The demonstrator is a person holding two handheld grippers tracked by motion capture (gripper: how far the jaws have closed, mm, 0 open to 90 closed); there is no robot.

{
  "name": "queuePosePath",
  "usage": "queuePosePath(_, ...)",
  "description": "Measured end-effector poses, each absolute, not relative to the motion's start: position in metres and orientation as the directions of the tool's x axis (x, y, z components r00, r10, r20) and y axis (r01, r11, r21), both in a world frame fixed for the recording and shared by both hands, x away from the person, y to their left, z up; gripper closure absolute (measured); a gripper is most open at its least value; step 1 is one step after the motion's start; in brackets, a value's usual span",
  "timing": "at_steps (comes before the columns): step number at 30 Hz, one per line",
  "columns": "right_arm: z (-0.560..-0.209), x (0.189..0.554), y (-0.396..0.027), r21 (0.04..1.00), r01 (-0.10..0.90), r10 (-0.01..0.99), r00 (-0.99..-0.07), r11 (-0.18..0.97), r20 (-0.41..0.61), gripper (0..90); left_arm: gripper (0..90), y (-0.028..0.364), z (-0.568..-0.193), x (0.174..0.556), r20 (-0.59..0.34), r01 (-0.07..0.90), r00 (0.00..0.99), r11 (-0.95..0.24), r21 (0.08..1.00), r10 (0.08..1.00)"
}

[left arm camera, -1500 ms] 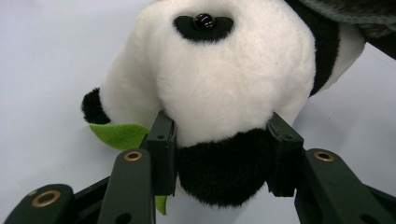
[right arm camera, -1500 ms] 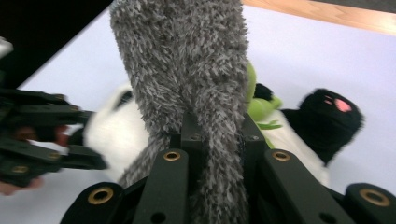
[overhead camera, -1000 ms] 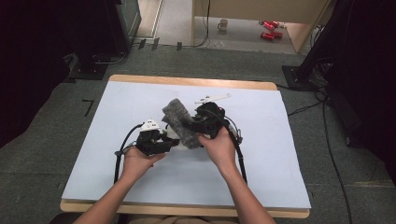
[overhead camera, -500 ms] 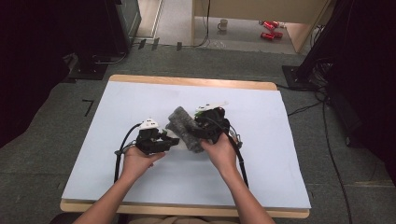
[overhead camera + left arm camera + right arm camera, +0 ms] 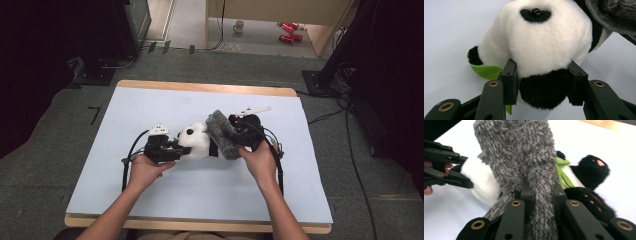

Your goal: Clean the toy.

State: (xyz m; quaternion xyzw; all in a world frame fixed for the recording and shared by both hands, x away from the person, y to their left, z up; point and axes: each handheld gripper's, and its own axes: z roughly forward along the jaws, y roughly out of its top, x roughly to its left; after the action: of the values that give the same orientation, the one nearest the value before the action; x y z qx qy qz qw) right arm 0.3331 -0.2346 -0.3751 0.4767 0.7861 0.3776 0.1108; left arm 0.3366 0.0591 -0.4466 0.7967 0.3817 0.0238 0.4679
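The blue-white table mat (image 5: 150,200) carries the whole job, and near its middle lies the panda plush (image 5: 197,142), on its side, head toward the person's left. The work in hand looks like dressing or wrapping the panda in the grey fuzzy cloth (image 5: 222,135) (a sock or small fleece piece, can't tell which).

Progress, as I judge it: early to mid. The panda is pinned and steady; the cloth lies across its body but isn't pulled on or wrapped round. Still to do: spread or open the cloth, work it over the plush, let go.

Left gripper (image 5: 544,82): clamped on the panda's head, pads (image 5: 510,75) pressed into white fur either side of a black patch. Right gripper (image 5: 541,195): squeezed tight on a bunched fold of the grey cloth, the fabric standing up between the jaws.

Smaller bits: a green felt leaf (image 5: 485,71) pokes out by the left pad; black paws w/ pink toe spots (image 5: 590,171) show past the cloth in the right gripper view.

Hard to read: the panda's torso is covered by cloth in the high view; whether the cloth has an opening is hidden; the plush's underside is out of sight; the right gripper's body partly blocks the cloth edge from above.
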Motion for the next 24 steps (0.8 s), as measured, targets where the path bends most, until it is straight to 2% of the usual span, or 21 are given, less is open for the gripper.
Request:
queuePosePath(3, -0.373, 0.332, -0.242, 0.705, 0.66, 0.839, -0.516, 0.26, 0.174, 78.4, 52.9, 0.06, -0.447, 0.337, -0.322, 0.586, 0.71, -0.273, 0.763, 0.626)
queuePosePath(17, -0.363, 0.332, -0.287, 0.728, 0.677, 0.864, -0.424, 0.105, 0.27, 78.3, 52.9, 0.061, -0.448, 0.339, -0.337, 0.594, 0.708, -0.265, 0.76, 0.621)
queuePosePath(24, -0.358, 0.33, -0.305, 0.737, 0.672, 0.894, -0.374, 0.077, 0.248, 78.5, 53.1, 0.061, -0.448, 0.339, -0.34, 0.601, 0.703, -0.266, 0.754, 0.624)
